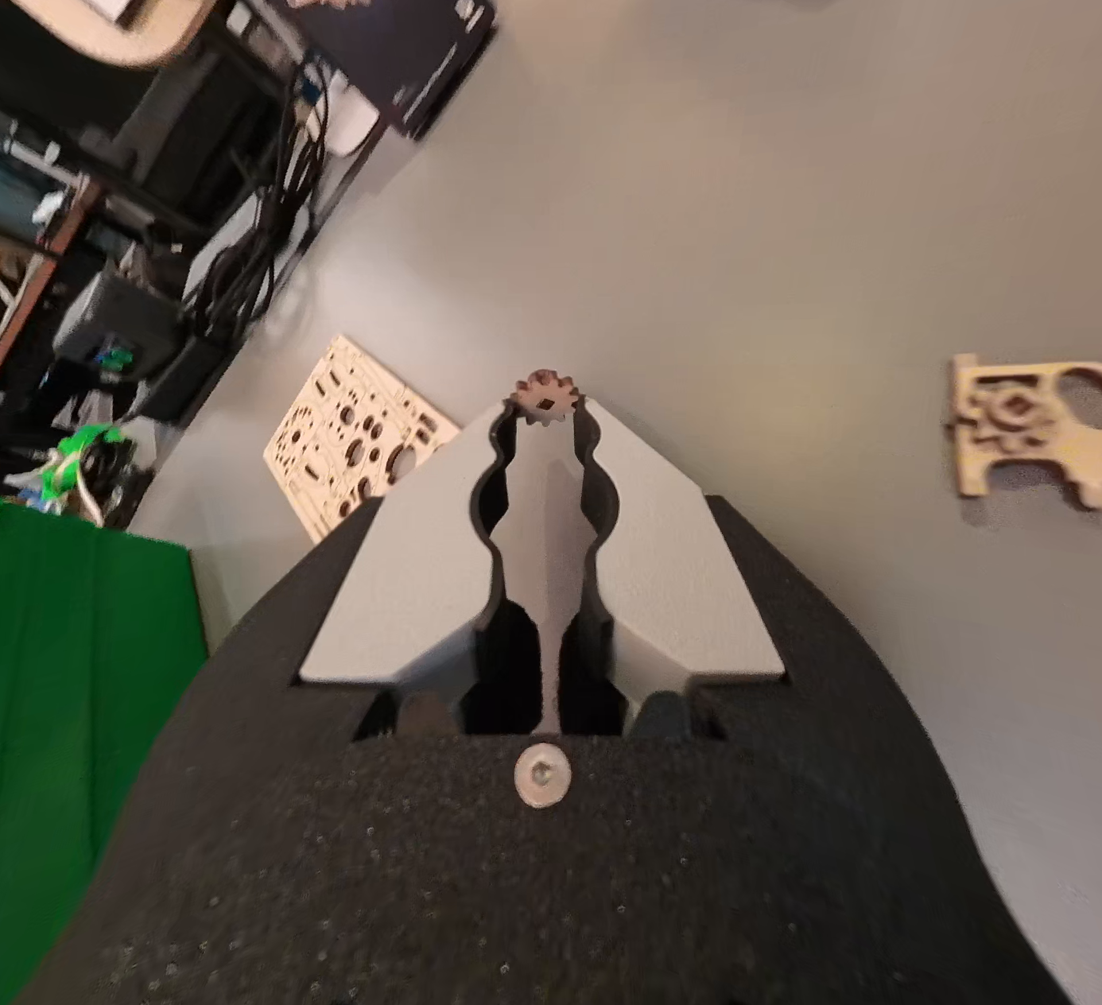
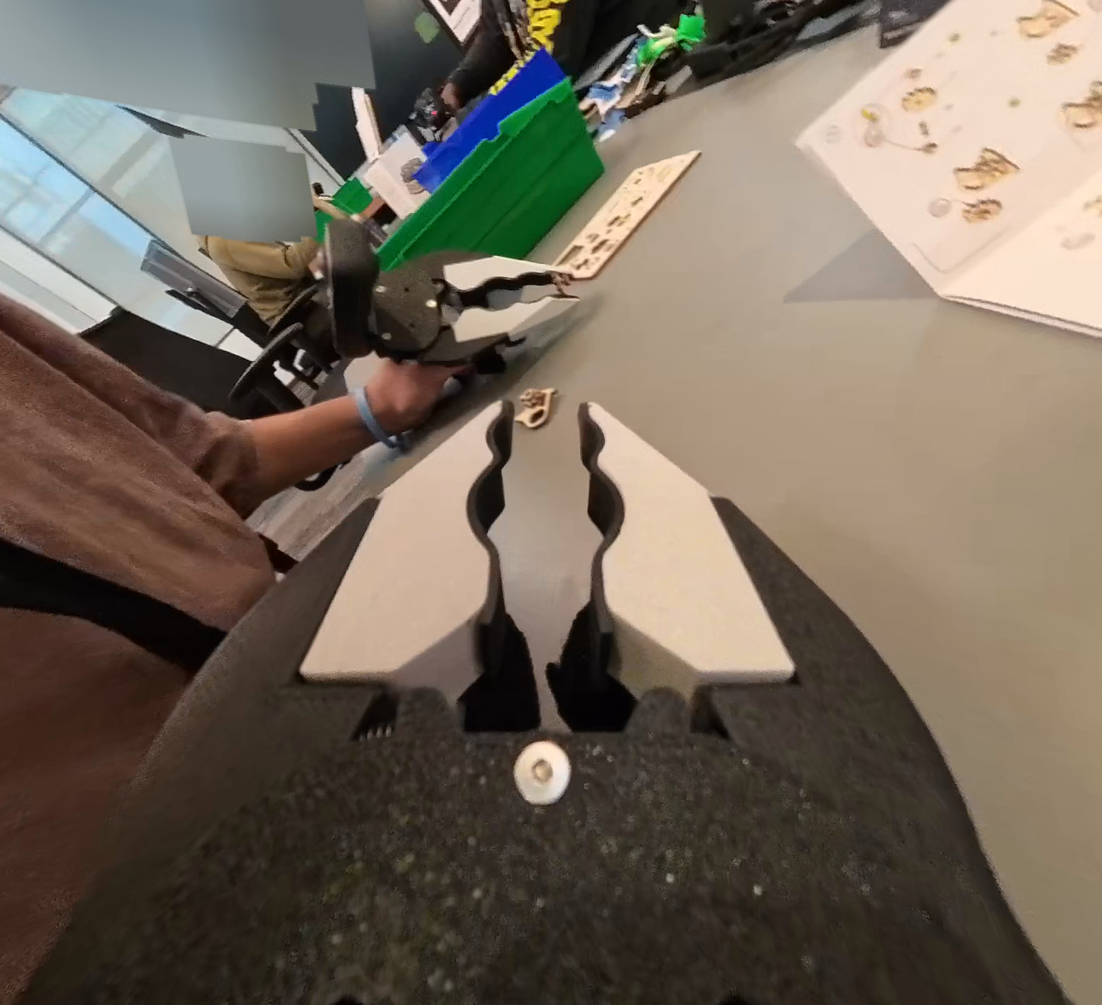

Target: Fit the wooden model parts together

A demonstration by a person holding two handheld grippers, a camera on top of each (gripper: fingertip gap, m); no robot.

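My left gripper (image 1: 544, 407) is shut on a small wooden gear (image 1: 545, 397), pinched at the fingertips above the grey table. It also shows far off in the right wrist view (image 2: 557, 290), held by a hand. A flat wooden model piece (image 1: 1034, 431) with cut-outs lies on the table to the right. My right gripper (image 2: 544, 410) is open and empty, low over the table, with that wooden piece (image 2: 536, 407) lying just beyond its tips. A laser-cut wooden parts sheet (image 1: 352, 439) lies flat at the left; it shows in the right wrist view (image 2: 632, 213) too.
A green bin (image 2: 507, 189) stands at the table's left edge, a blue one behind it. An open instruction sheet (image 2: 984, 141) lies at the right. A dark box (image 1: 381, 4) stands at the far side. A person's arm (image 2: 179, 451) reaches in at the left.
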